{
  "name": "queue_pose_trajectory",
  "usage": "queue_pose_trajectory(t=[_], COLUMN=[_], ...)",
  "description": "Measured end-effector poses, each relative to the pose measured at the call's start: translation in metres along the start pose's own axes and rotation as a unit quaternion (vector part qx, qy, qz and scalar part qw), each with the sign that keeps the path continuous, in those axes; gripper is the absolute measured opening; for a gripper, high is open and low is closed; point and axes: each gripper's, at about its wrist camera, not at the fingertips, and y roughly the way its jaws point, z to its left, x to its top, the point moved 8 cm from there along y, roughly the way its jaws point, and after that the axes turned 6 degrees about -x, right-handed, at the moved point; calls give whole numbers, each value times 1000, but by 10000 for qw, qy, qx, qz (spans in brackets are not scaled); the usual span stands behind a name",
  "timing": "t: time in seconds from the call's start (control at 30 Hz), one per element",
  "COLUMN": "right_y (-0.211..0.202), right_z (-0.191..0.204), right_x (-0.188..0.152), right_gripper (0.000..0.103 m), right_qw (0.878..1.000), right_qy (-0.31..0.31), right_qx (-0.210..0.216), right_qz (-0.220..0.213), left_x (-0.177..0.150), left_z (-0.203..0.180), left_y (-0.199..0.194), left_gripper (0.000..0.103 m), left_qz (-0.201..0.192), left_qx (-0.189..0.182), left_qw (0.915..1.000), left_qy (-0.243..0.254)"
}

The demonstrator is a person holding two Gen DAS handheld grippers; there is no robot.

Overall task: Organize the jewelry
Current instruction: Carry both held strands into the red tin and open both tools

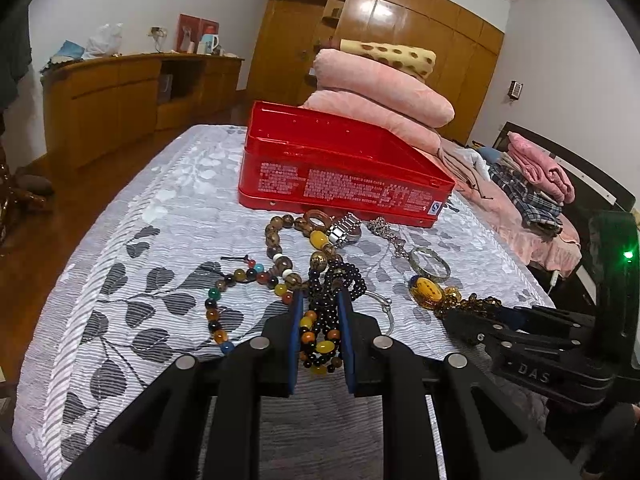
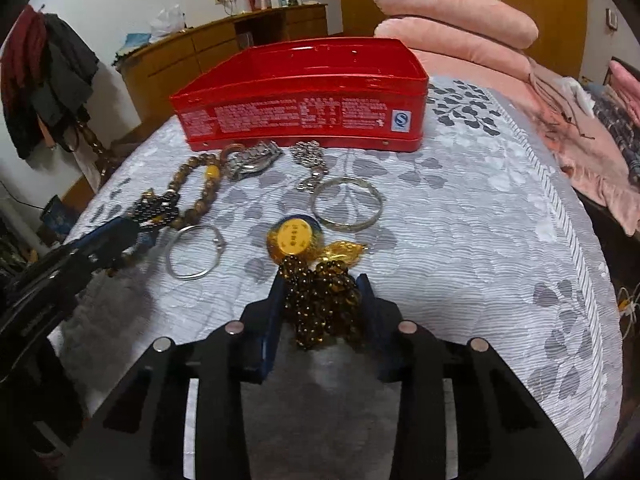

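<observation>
**Both grippers closed on bead strands; red tin's inside hidden**

We see a red rectangular metal tin (image 2: 304, 112) with white print on its side, standing on the grey-and-white leaf-patterned bedspread (image 2: 480, 220), toward the bed's far edge. Its interior is hidden from both cameras, so we cannot tell what it holds.

All the jewelry in view lies outside it, on the bedspread in front of its near wall. Just beside that wall: a silver link watch (image 2: 254, 158), a brown wooden-bead strand (image 2: 200, 188) and a silver chain (image 2: 308, 156). Nearer us: a pale glassy bangle (image 2: 347, 208) and a thin silver wire bangle (image 2: 194, 252).

Left gripper (image 1: 322, 300): jaws narrow, blue pads pressed on a bunch of small black beads with amber and yellow ones (image 1: 322, 332).

Right gripper (image 2: 320, 284): pads against a clump of small dark-amber beads (image 2: 320, 308), whose yellow oval pendant (image 2: 295, 234) lies ahead on the bedspread.
</observation>
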Motion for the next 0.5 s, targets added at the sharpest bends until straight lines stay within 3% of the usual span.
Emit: queue_pose_trajectory(t=[0.5], right_y=[-39], right_z=[5], right_x=[34], right_gripper=[32], right_qw=[9975], right_qy=[46], right_qx=[321], right_qz=[-622], left_x=[25], left_z=[-9], left_y=[-9], left_gripper=[17], left_qz=[-242], left_qx=[2], left_qw=[9997], left_qy=[104])
